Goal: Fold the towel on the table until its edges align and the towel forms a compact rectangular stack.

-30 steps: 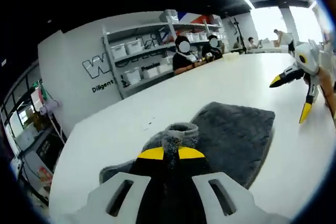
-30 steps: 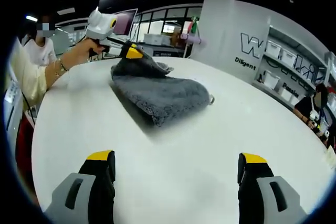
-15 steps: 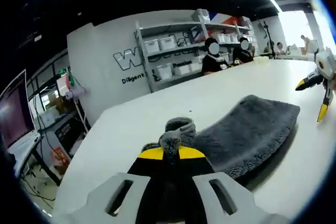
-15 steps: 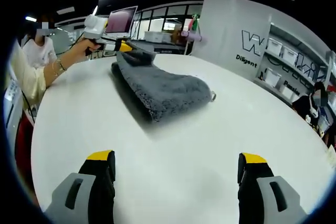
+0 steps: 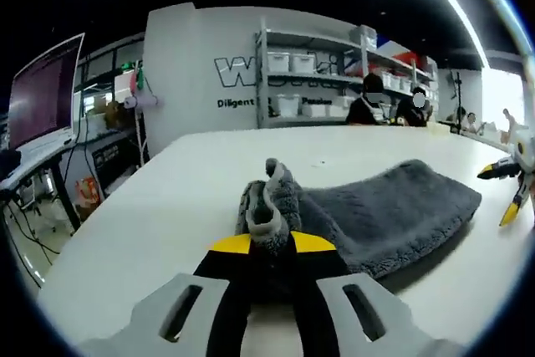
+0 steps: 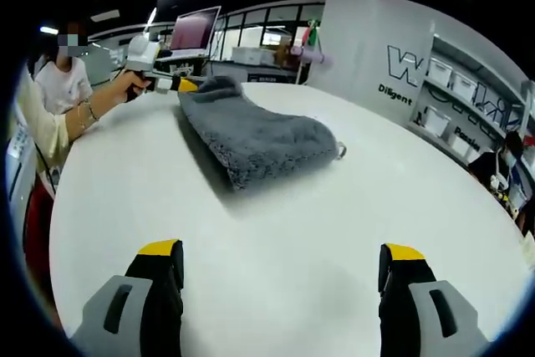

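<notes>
1. Towel (image 6: 255,137) is sitting on the white table (image 6: 292,265) as a thick grey bundle, already doubled over at least once by the look of it. It's long and rounded rather than a tidy rectangle.

2. Left gripper (image 5: 271,242) is clamped down on a bunched-up end of the towel; in the left gripper view you can see fabric squeezed up between the yellow-tipped jaws. From the right gripper view, that same tool (image 6: 159,83) sits at the far end of the bundle, held in the person's hand.

3. Right gripper (image 6: 282,261) is well apart from the towel, jaws spread wide, nothing between them, just hovering over bare table. It also peeks in at the right edge of the left gripper view.

4. Progress-wise I'd call it partway. The bulk is stacked, but the pinched end is crumpled and the edges don't look lined up. Hard to say how many layers there are, since the fisheye warps things and the underside is hidden.

5. What's left, as I read it: lay that gripped end flat, square up the edges, maybe one more fold to get it compact.

6. Background is shelving with bins (image 5: 313,60), a monitor (image 5: 43,89) and people sitting way off.
</notes>
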### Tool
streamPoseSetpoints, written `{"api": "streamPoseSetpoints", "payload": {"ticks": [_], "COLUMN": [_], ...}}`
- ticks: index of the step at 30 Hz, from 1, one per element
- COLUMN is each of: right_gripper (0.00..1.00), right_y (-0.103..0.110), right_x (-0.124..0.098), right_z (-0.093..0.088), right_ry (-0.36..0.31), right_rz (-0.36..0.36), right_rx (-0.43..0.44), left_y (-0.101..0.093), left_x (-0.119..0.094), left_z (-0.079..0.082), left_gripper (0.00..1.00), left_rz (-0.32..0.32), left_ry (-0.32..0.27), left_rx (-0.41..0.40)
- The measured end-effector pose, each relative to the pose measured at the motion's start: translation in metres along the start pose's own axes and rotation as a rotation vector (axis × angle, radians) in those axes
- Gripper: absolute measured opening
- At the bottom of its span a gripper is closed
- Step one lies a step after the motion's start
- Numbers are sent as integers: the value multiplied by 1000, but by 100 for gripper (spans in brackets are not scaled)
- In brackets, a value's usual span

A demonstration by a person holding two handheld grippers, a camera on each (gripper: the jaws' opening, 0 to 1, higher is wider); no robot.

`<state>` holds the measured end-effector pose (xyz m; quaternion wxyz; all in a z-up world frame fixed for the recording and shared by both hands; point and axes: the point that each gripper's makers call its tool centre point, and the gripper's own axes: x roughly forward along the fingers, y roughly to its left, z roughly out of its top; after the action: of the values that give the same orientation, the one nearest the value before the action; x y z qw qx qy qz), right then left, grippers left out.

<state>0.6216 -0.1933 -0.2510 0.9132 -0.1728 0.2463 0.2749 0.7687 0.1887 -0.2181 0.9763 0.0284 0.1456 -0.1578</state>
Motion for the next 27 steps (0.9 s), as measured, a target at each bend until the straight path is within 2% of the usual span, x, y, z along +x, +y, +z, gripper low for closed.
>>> {"api": "streamPoseSetpoints", "payload": {"ticks": [6,8,12,16,22,27], "right_gripper": [99,99,99,99,99,99], "right_y": [1,1,1,2,0,1], "right_x": [2,2,2,3,2,2], "right_z": [-1,-1,-1,-1,-1,-2], "right_ry": [7,8,10,11,12,13], "right_rz": [5,5,5,6,3,3], "right_rx": [-1,-1,-2,-4,0,-4], "left_y": [1,-4,-13,-18,-10,-18], "left_x": [0,1,3,9,24,28], "left_z": [-16,-14,-7,-2,-5,-10], "left_gripper": [27,32,34,34,34,35], "left_rz": [-58,-110,-205,-262,-252,-295], "left_ry": [59,69,80,105,155,187], "left_rx": [-119,-170,-260,-297,-304,-352]}}
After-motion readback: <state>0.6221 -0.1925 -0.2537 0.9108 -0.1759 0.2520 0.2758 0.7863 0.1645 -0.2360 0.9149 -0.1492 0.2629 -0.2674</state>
